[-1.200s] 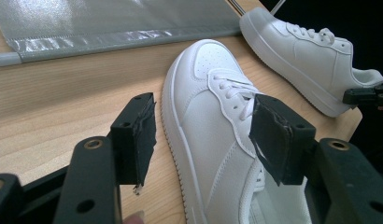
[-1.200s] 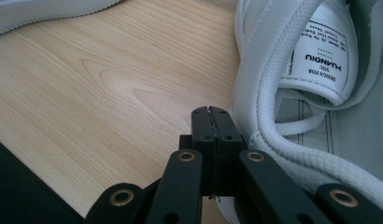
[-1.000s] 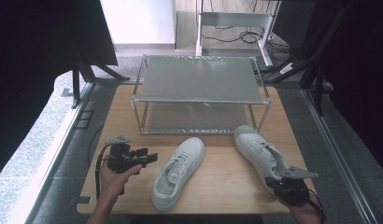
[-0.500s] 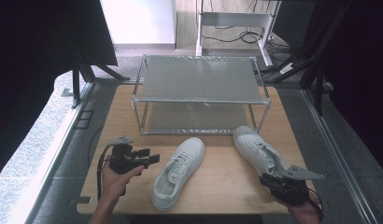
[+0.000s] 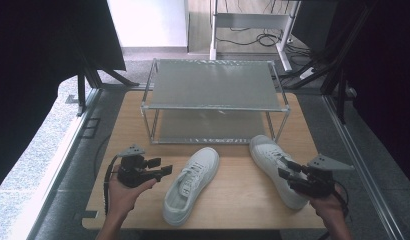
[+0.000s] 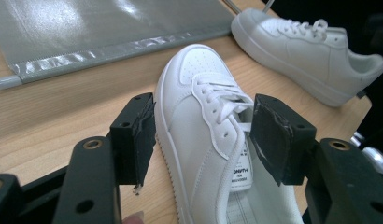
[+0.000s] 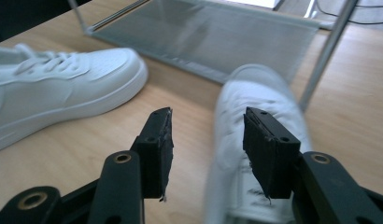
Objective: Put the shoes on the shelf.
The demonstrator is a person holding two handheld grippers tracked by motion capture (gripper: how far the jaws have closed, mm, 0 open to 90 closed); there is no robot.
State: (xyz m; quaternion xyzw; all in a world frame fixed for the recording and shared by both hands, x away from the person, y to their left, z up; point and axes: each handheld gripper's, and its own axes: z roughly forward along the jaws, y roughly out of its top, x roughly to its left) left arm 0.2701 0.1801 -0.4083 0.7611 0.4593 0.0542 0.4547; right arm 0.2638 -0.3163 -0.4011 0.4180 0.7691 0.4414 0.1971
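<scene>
- Two white sneakers were pictured on a wooden table (image 5: 233,205) before a two-tier metal shoe rack (image 5: 213,100); the work in hand was judged to be the shelving of the pair.
- The left shoe (image 5: 190,184) was seen lying near the table's middle, toe towards the rack; the right shoe (image 5: 274,165) was set beside the rack's right front leg, heel towards the person.
- The right gripper (image 5: 285,169) was held above the right shoe's heel end, its jaws having just been opened; in the right gripper view the shoe (image 7: 255,140) was framed between the spread pads, blurred, and seemingly untouched.
- The left gripper (image 5: 160,166) was kept level just left of the left shoe, jaws wide and empty; through them the laces and tongue (image 6: 222,121) were sighted.
- A sound grip was thought to call for the jaws to be lowered over the heel collar or sidewall, squared to the shoe, and closed firmly before any lift.
- It was judged that the shoe should then be carried toe-first and low, so the rack's front rail would be cleared.
</scene>
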